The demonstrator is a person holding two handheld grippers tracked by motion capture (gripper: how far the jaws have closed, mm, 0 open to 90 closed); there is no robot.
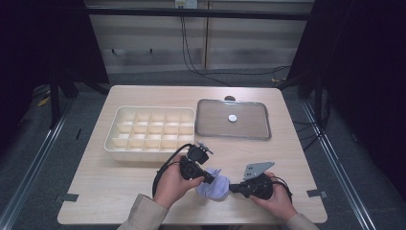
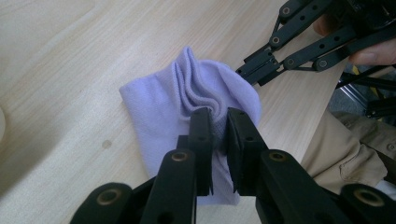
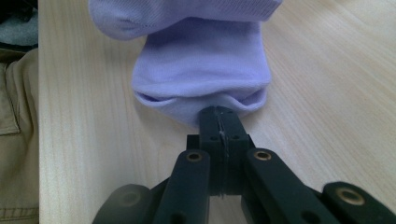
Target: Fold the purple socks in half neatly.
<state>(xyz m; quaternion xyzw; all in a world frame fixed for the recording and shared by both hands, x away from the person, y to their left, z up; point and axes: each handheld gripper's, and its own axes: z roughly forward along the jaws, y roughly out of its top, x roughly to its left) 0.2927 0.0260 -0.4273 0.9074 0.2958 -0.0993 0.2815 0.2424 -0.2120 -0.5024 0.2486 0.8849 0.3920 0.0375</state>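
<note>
A lilac sock [image 1: 214,188] lies crumpled on the wooden table near its front edge, between my two grippers. My left gripper [image 1: 209,178] comes at it from the left. In the left gripper view its jaws [image 2: 219,122] pinch a bunched fold of the sock [image 2: 159,102]. My right gripper [image 1: 232,188] comes in from the right, its jaws pressed together on the sock's hem. The right gripper view shows its tips [image 3: 219,114] at the rounded edge of the sock [image 3: 201,65]. The right gripper [image 2: 247,72] also shows at the far side of the sock in the left gripper view.
A cream divided box [image 1: 111,140] with several compartments stands behind the left hand. To its right lies a shallow metal tray [image 1: 201,120] with a small white disc [image 1: 232,117] on it. The table's front edge runs just below both hands.
</note>
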